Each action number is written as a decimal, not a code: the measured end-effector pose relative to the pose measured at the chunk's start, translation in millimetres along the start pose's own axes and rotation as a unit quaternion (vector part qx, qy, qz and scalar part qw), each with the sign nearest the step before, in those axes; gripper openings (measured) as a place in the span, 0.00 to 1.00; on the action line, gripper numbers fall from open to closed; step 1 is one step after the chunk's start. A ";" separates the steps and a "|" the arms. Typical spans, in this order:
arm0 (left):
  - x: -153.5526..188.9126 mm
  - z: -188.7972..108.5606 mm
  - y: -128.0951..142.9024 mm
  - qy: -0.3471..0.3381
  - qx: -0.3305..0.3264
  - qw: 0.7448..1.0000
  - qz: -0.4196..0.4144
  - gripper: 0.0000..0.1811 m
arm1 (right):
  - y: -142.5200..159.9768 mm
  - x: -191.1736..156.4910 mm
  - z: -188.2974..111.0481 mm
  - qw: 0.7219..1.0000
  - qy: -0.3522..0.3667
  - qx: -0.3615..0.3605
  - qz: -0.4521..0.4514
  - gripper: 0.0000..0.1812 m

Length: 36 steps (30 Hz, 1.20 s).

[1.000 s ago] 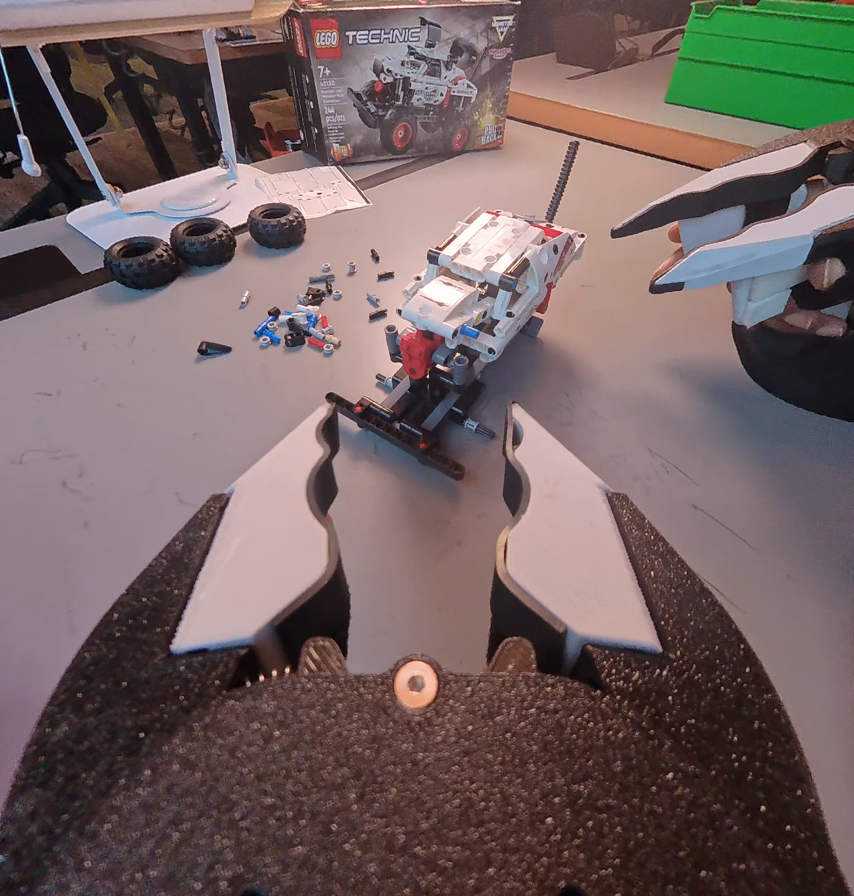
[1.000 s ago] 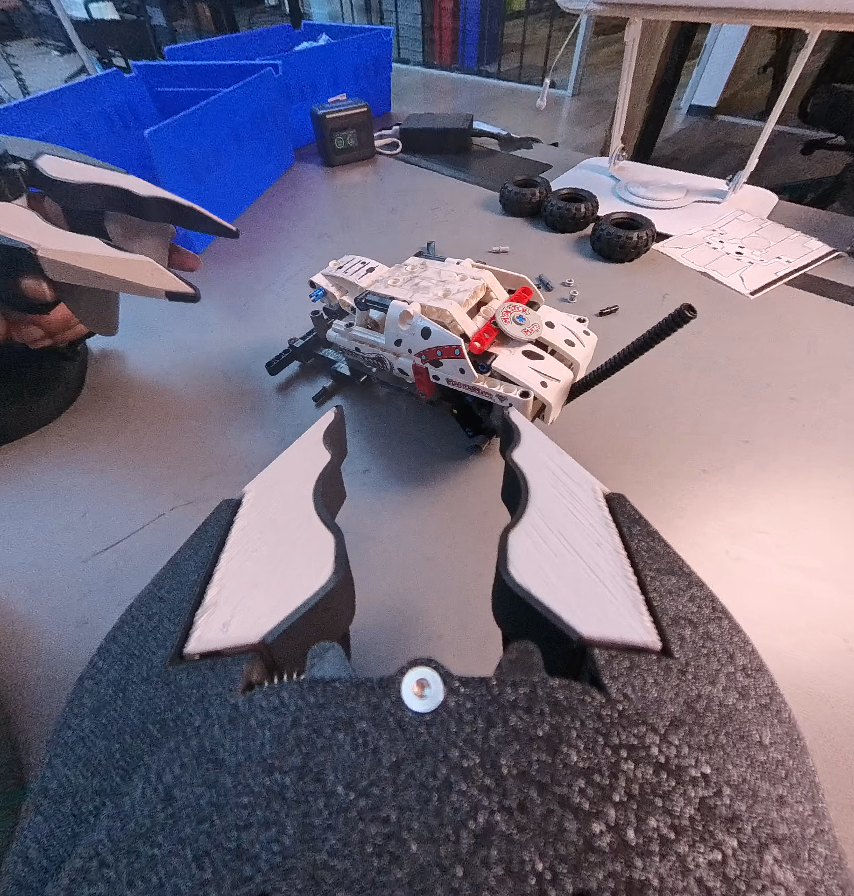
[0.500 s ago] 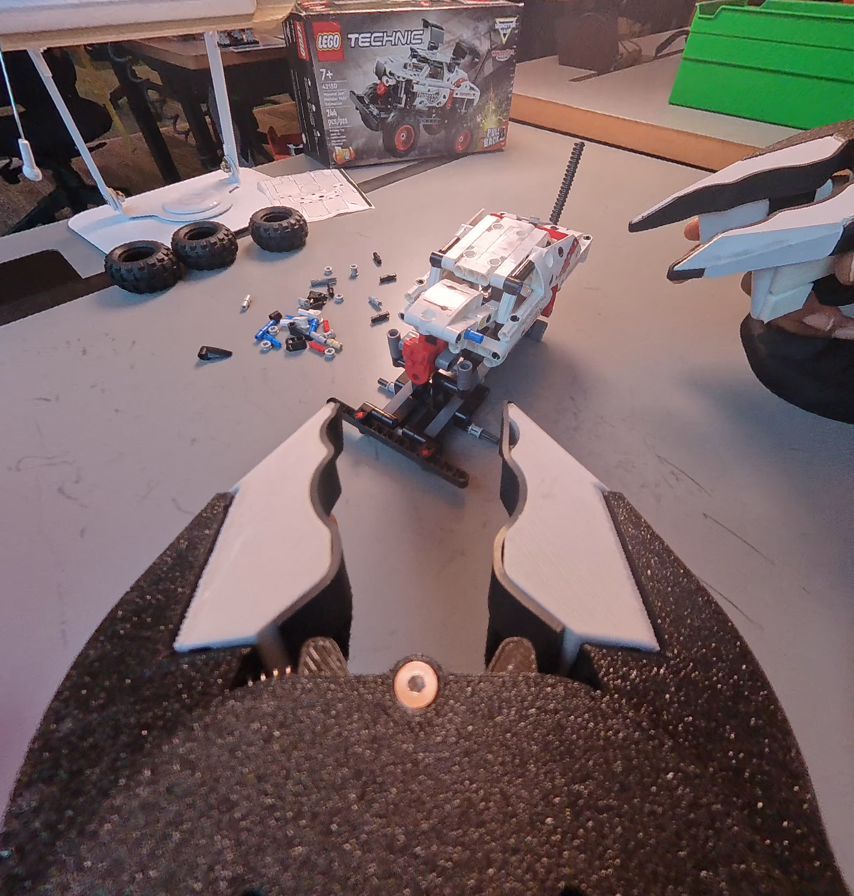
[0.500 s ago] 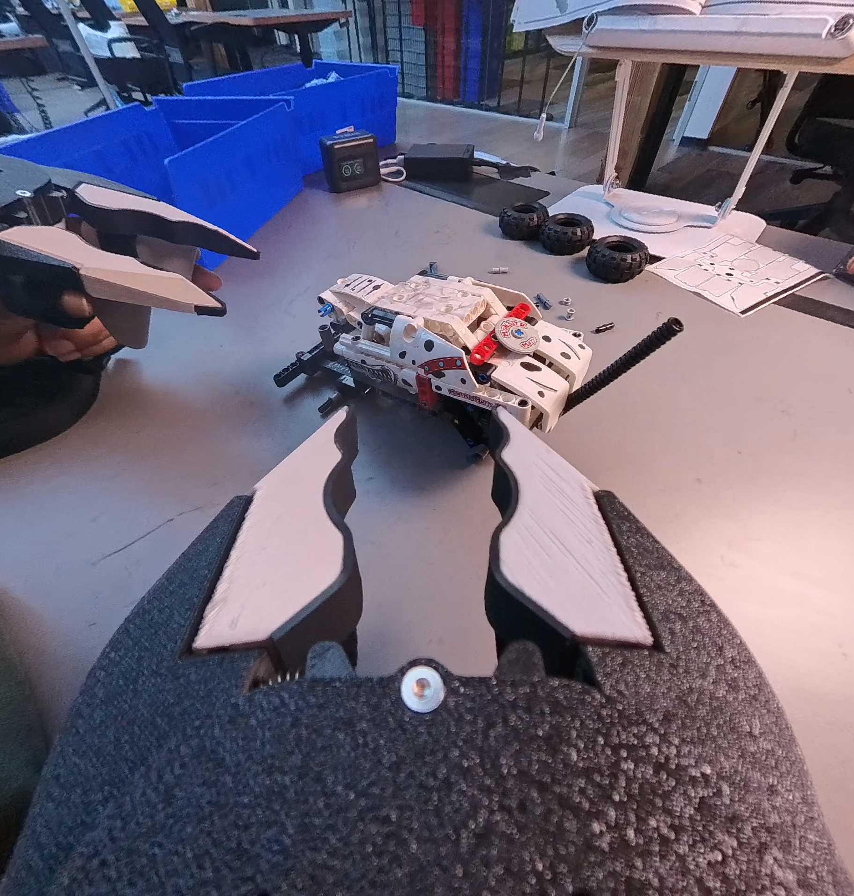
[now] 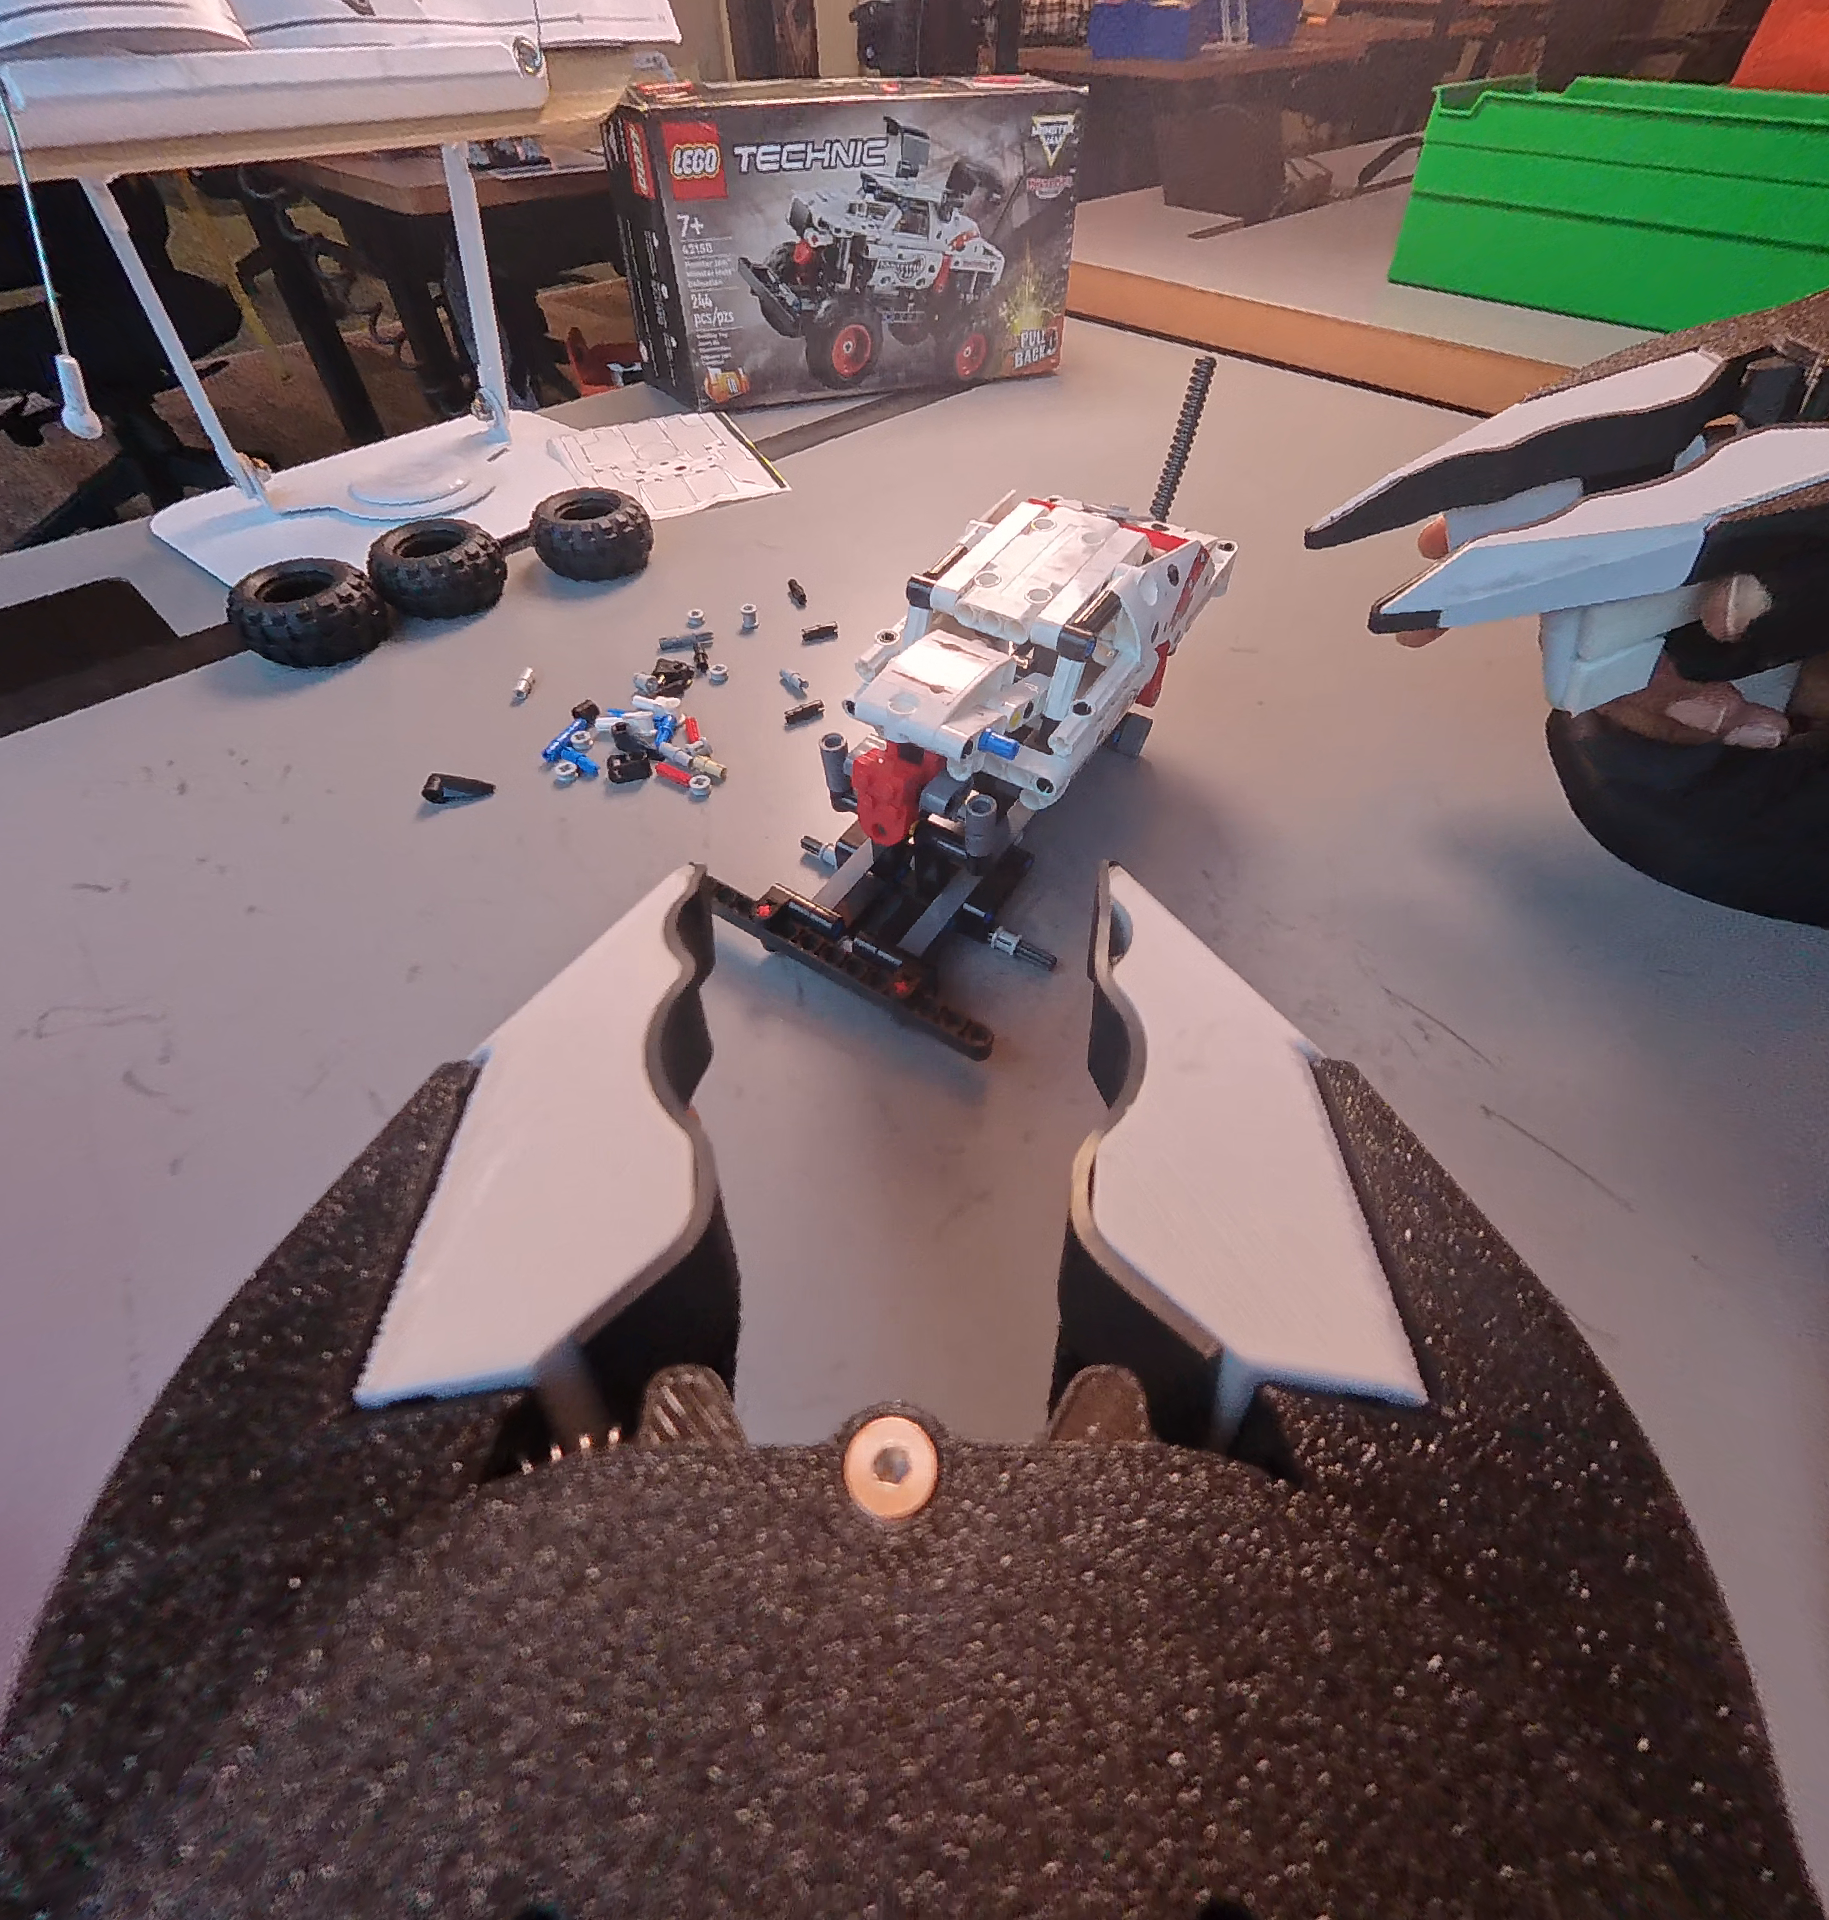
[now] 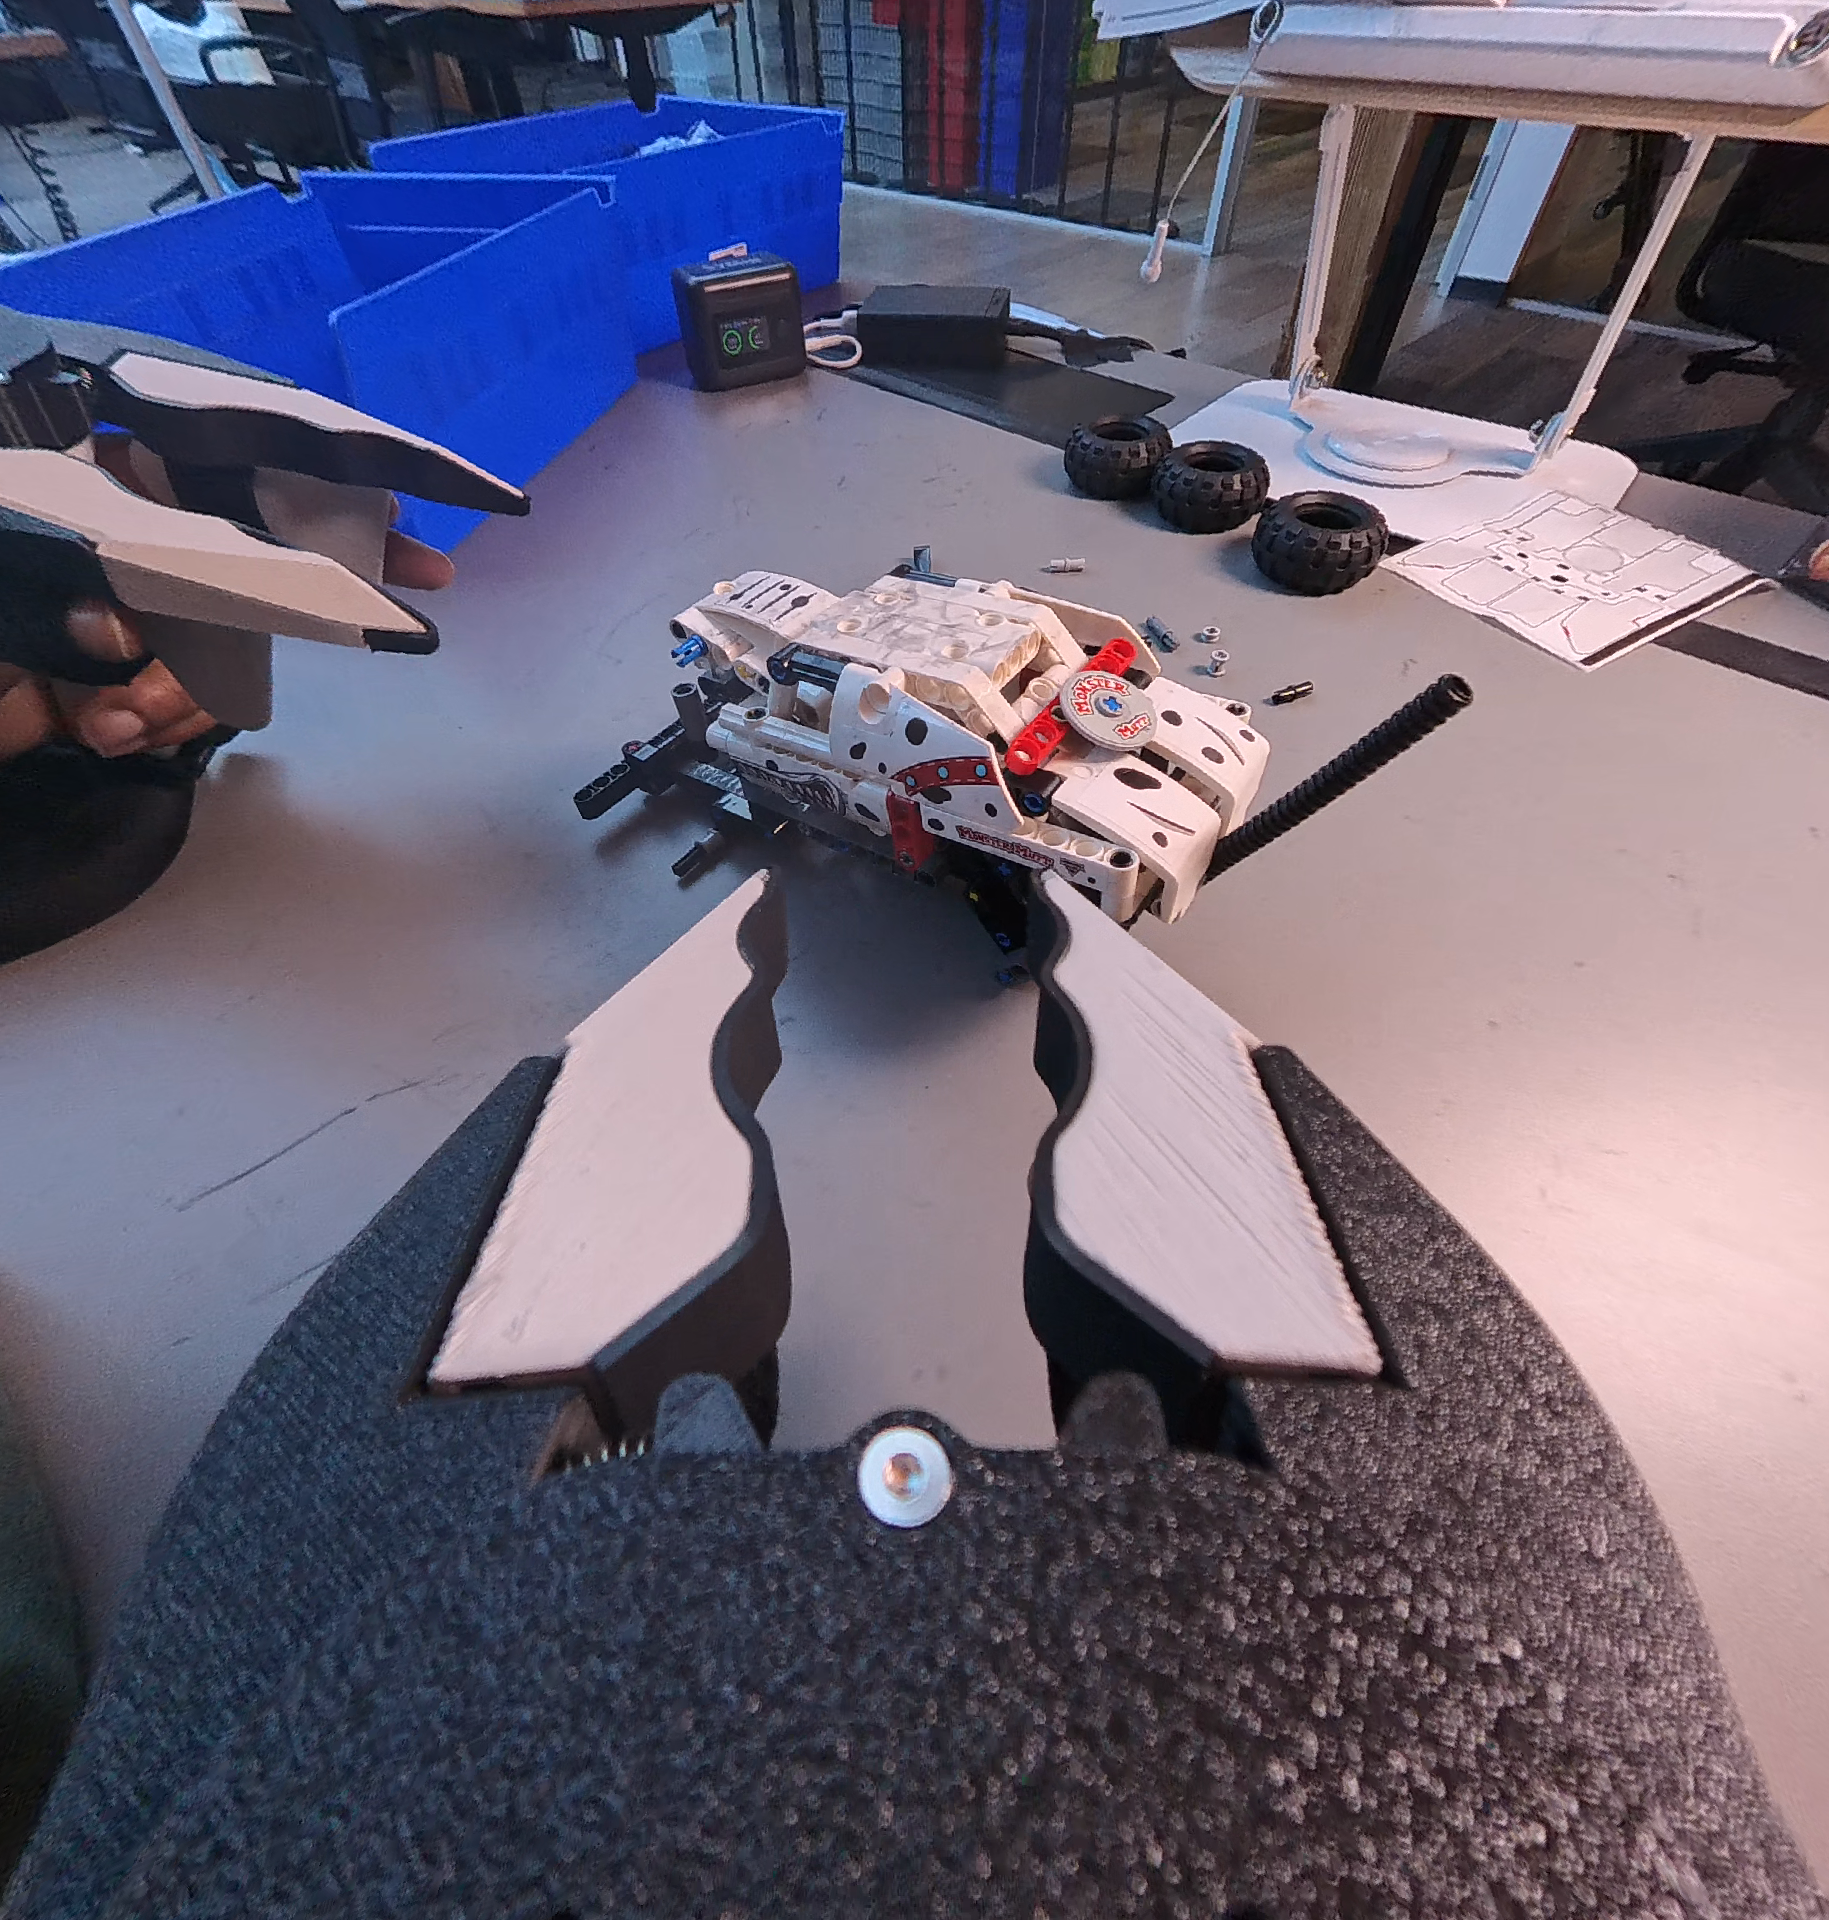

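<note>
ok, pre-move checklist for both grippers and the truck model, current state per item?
1. Left gripper open, nothing in it: ok.
2. Right gripper open, nothing in it: ok.
3. Truck model resting on the table, no wheels fitted: ok.
4. Three tyres in a row by the lamp base, clear of both grippers: ok.
5. Small loose parts lie scattered beside the model: not ok if sweeping across.
6. Whether the model's black front beam is firmly attached: cannot tell.
</note>
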State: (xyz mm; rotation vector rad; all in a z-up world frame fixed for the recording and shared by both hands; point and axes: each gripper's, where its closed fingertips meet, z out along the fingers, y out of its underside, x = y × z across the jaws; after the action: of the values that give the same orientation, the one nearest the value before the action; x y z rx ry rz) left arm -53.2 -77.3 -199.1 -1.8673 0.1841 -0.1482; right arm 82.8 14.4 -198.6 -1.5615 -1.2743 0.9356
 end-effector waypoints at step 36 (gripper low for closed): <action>5.5 -0.1 -0.3 0.000 0.004 1.000 0.024 0.36 | -27.6 -10.1 30.9 0.983 0.054 0.004 -0.175 0.06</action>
State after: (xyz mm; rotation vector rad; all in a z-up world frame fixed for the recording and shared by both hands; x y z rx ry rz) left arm -47.8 -78.4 -198.7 -1.8539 0.2292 -0.1158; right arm 43.5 11.9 -182.3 -1.3057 -1.4067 0.6247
